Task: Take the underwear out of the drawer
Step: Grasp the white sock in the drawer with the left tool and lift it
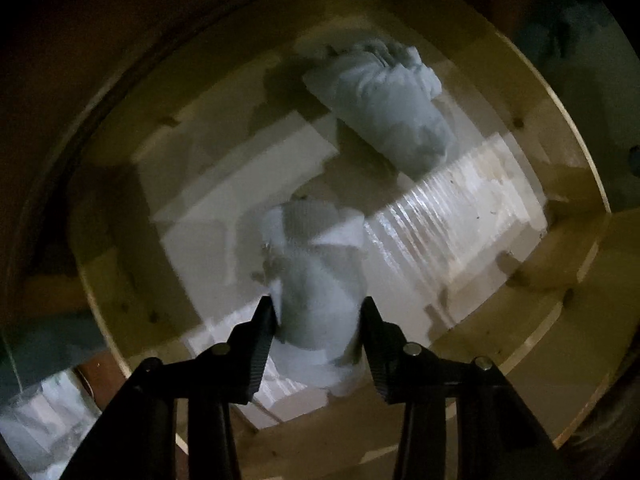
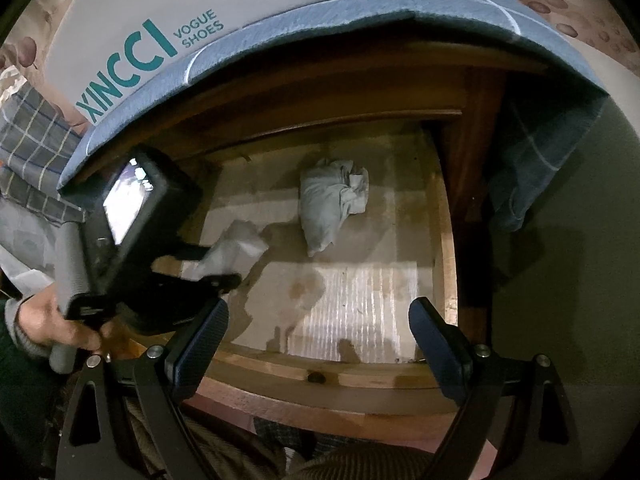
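Black ribbed fingers (image 1: 262,344) of the left hand-held gripper (image 1: 320,320) fill the bottom of the left wrist view, pointing straight down into the wooden drawer (image 1: 536,340) and clenched on a pale grey rolled piece of underwear (image 1: 316,280), which stands between the two pads with both pressing its sides. Seen from the right wrist view, this same roll (image 2: 232,252) hangs in the left hand-held gripper (image 2: 208,268) over the left part of the drawer (image 2: 446,248), and a person's hand (image 2: 60,320) in a grey cuff grips the tool's handle at the left edge, below the small lit screen on the tool's back. A second piece of underwear (image 1: 384,108), pale grey and loosely bunched, lies on the drawer's pale liner (image 1: 452,216) farther back, well apart from the held one; in the right wrist view it (image 2: 332,204) sits near the middle of the drawer floor. The right hand-held gripper (image 2: 320,344) hovers above the drawer's front edge with its blue-padded fingers (image 2: 204,340) spread wide and nothing between them. Above the drawer, a blue quilted cloth (image 2: 400,12) with thin white lines hangs over the top of the cabinet, and on it rests a grey shoe box (image 2: 160,20) printed with teal lettering. Both views are dim, and the left wrist view is blurred.
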